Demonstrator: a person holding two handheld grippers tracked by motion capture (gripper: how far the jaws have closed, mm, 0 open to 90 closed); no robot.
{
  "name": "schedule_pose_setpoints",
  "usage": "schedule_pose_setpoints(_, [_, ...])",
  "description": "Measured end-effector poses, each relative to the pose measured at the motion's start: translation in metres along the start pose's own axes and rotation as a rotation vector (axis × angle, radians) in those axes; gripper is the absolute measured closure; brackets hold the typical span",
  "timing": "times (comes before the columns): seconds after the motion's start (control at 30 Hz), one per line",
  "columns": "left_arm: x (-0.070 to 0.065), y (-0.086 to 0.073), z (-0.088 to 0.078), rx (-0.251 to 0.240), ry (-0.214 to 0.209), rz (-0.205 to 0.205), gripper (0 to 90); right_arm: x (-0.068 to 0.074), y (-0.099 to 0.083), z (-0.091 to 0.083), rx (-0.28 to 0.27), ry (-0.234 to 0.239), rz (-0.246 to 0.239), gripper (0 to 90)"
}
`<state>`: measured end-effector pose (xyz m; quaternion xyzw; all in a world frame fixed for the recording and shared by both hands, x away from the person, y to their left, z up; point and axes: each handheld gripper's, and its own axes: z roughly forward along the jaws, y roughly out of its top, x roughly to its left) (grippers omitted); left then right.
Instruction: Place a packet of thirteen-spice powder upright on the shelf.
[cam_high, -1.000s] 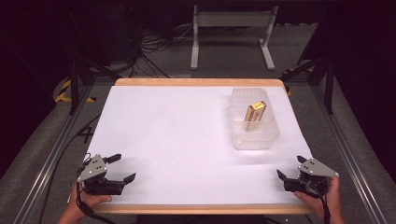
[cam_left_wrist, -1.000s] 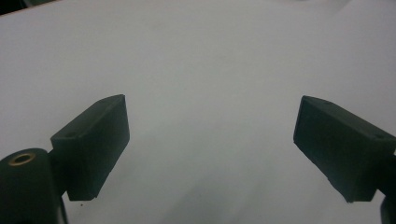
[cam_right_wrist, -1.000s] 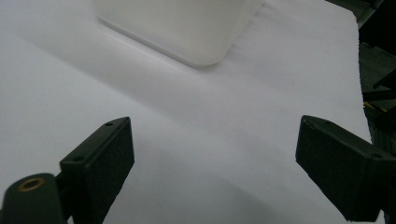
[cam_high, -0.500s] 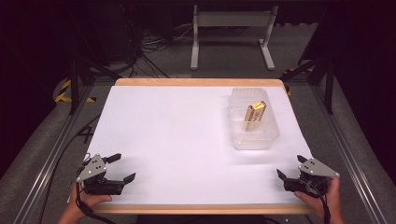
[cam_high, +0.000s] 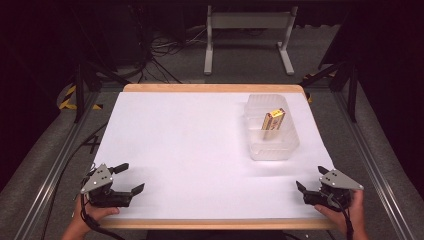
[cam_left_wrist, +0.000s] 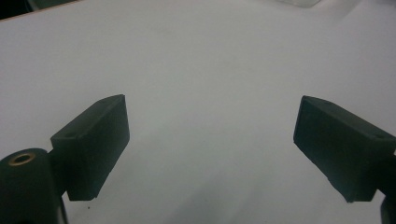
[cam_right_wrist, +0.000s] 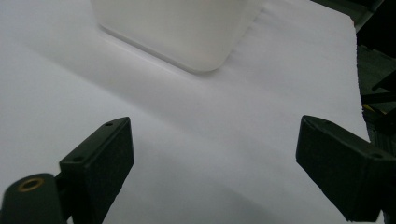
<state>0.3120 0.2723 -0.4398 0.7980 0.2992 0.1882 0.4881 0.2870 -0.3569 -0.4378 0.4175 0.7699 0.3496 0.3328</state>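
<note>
White surface: a white sheet (cam_high: 190, 150) covers the table, whose wooden rim (cam_high: 210, 88) shows along the far and near edges.
Room: dark all round, grey floor, a tangle of cables (cam_high: 165, 47) and a pale metal stand (cam_high: 248, 30) beyond the far edge.
Container: one clear plastic tub (cam_high: 271, 129), far right on the sheet; the right gripper view catches its rounded corner (cam_right_wrist: 187, 32) just ahead.
Packet: one yellow-and-brown packet (cam_high: 274, 119) inside the tub, leaning tilted, long axis running near to far, top end pointing away from the person.
Left gripper: left gripper (cam_high: 126, 178) at the near left corner, held in a hand (cam_high: 85, 222), jaws spread wide, nothing between them, white sheet below.
Right gripper: right gripper (cam_high: 311, 179) at the near right corner, jaws likewise wide apart and empty, well short of the tub.
Count: two grippers, one tub, one packet.
</note>
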Motion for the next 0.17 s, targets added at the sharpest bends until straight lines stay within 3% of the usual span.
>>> schedule_pose_setpoints(0.17, [-0.0003, 0.0006, -0.0007, -0.004, 0.003, -0.001, 11.2, -0.0002, 0.0005, -0.0010, -0.007, 0.000, 0.005, 12.1])
